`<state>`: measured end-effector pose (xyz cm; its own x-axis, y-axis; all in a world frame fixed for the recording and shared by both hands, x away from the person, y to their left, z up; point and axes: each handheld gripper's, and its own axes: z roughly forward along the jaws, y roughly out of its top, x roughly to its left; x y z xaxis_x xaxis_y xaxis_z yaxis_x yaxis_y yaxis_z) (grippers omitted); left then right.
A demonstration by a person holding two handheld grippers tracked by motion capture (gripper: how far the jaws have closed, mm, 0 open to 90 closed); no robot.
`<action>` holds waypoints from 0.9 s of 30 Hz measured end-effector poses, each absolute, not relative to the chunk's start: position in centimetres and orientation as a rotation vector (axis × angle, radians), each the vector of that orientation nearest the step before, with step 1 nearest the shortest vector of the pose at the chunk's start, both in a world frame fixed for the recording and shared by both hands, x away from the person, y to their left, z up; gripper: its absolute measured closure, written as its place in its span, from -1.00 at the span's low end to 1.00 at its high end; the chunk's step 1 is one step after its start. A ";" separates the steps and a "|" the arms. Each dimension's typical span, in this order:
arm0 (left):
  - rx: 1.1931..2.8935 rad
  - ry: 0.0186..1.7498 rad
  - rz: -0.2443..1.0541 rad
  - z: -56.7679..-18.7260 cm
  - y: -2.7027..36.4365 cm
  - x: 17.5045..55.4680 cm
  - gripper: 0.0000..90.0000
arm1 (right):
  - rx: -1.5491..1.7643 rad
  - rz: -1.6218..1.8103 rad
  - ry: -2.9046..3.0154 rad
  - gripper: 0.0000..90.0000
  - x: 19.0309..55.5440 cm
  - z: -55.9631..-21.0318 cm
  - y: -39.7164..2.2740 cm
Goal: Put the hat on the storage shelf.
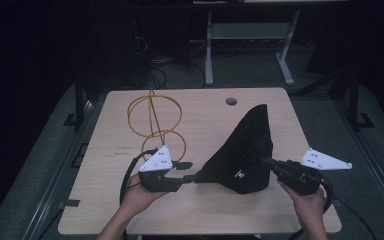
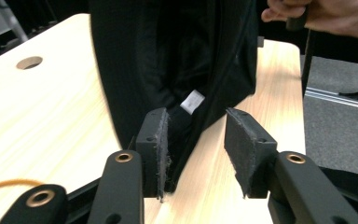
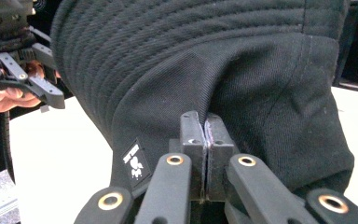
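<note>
A black cloth hat (image 1: 245,150) stands in a peak on the wooden table (image 1: 130,210), right of centre. My right gripper (image 1: 266,162) is shut on a fold of its fabric at the near right; in the right gripper view the jaws (image 3: 206,123) pinch the cloth beside a small white logo patch (image 3: 135,163). My left gripper (image 1: 189,171) is open at the hat's near left corner. In the left gripper view the hat's edge (image 2: 186,154) lies between the open pads (image 2: 196,135), against the left one, and a white label (image 2: 192,101) shows inside.
An orange wire stand of linked rings (image 1: 155,120) sits behind the left gripper. A round hole (image 1: 231,101) is in the table's far edge. Beyond the table stands a grey metal frame (image 1: 250,35) on a dark floor.
</note>
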<state>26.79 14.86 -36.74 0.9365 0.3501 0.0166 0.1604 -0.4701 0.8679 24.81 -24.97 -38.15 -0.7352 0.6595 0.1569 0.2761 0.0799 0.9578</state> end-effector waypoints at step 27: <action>2.062 0.471 0.306 -40.6 18.5 24.9 -0.04 | 0.803 1.604 2.086 0.98 25.3 -32.7 -23.9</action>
<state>24.86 18.50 -40.62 0.8937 0.4480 0.0265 0.2060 -0.4620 0.8626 25.34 -23.85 -32.70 -0.7609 0.6477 0.0389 0.2037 0.1816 0.9620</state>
